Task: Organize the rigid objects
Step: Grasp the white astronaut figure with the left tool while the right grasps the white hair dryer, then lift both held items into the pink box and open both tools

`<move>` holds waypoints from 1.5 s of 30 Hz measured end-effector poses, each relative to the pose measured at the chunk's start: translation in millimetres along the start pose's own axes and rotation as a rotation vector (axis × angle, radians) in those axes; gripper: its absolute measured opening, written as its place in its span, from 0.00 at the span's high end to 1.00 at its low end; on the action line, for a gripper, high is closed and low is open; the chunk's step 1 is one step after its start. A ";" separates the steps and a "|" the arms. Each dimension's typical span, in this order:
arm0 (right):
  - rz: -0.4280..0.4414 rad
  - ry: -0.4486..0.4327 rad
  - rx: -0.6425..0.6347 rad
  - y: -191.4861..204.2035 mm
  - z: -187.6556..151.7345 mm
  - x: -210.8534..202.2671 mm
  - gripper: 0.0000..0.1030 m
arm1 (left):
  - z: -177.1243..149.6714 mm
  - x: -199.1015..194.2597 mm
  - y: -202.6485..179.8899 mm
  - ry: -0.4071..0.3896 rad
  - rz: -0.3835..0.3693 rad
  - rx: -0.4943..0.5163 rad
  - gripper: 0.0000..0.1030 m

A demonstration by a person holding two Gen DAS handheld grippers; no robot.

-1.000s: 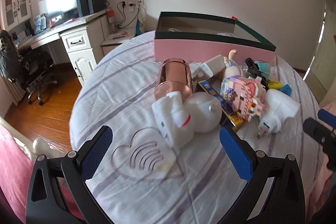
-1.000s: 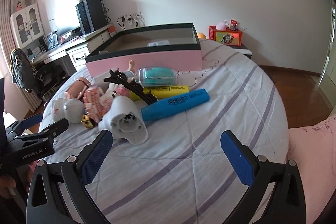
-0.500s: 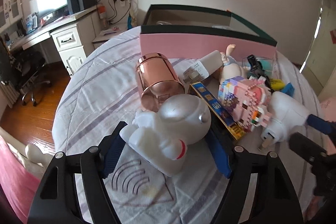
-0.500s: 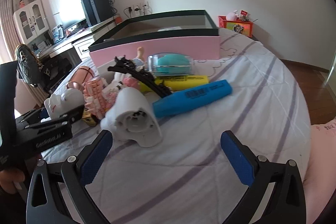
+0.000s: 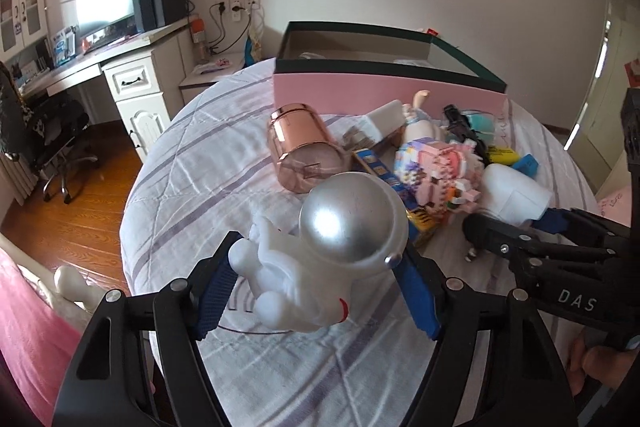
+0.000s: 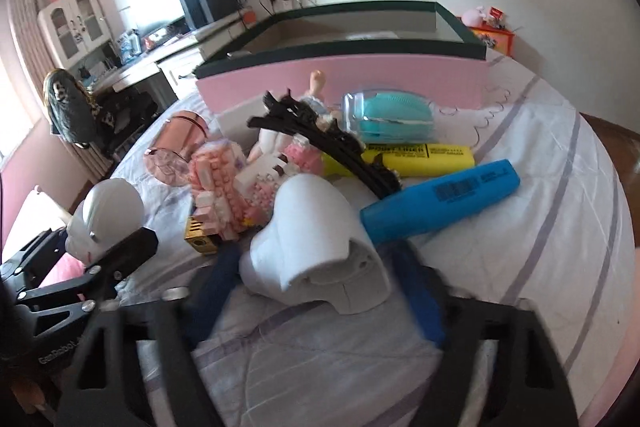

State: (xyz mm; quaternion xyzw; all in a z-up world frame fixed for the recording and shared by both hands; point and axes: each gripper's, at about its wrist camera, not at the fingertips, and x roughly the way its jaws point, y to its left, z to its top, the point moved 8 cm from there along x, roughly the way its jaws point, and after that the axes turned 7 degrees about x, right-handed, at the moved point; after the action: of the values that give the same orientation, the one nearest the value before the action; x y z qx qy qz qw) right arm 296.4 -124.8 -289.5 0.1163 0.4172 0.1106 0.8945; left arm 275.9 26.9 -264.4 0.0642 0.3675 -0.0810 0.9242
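A bedroom: a bed (image 5: 192, 163) under a pale striped quilt bears a pile of toys before a pink box (image 5: 384, 89) at its far edge. In the left view the left tongs (image 5: 316, 291) grip a glossy white astronaut figure (image 5: 320, 259) with a rounded silver helmet; best lifted slowly, since smooth plastic slips. In the right view the right tongs (image 6: 316, 291), blurred, have been closing around a matte white plug adapter (image 6: 316, 239) near the bed's front edge; contact is unclear, so centre the pads first.
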 end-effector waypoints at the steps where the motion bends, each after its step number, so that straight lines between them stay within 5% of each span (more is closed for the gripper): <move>1: 0.009 -0.001 -0.001 -0.7 -1.3 -1.1 0.32 | 0.0 -1.7 -2.0 -0.003 -0.003 0.003 0.27; 15: 0.050 -0.088 -0.016 -10.7 6.6 -39.0 0.37 | 24.5 -24.0 -33.6 -0.064 -0.053 0.049 0.28; 27: 0.122 -0.016 0.022 -18.9 0.6 -16.0 0.36 | 21.5 -15.5 -42.2 -0.038 -0.061 0.066 0.28; 32: 0.111 -0.068 -0.001 -16.8 5.5 -26.5 0.37 | 26.6 -21.5 -42.4 -0.059 -0.081 0.062 0.28; 39: 0.092 -0.134 -0.040 -12.7 31.7 -48.4 0.37 | 54.2 -32.1 -43.6 -0.111 -0.104 0.074 0.28; 45: 0.062 -0.211 -0.101 -4.9 82.1 -61.6 0.37 | 110.7 -32.3 -37.5 -0.188 -0.049 0.122 0.28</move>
State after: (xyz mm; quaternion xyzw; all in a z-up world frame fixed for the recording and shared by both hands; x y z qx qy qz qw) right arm 321.6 -157.2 -195.3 0.0950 0.3110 0.1464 0.9342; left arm 319.4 -26.2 -164.4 0.1033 0.2750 -0.1316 0.9468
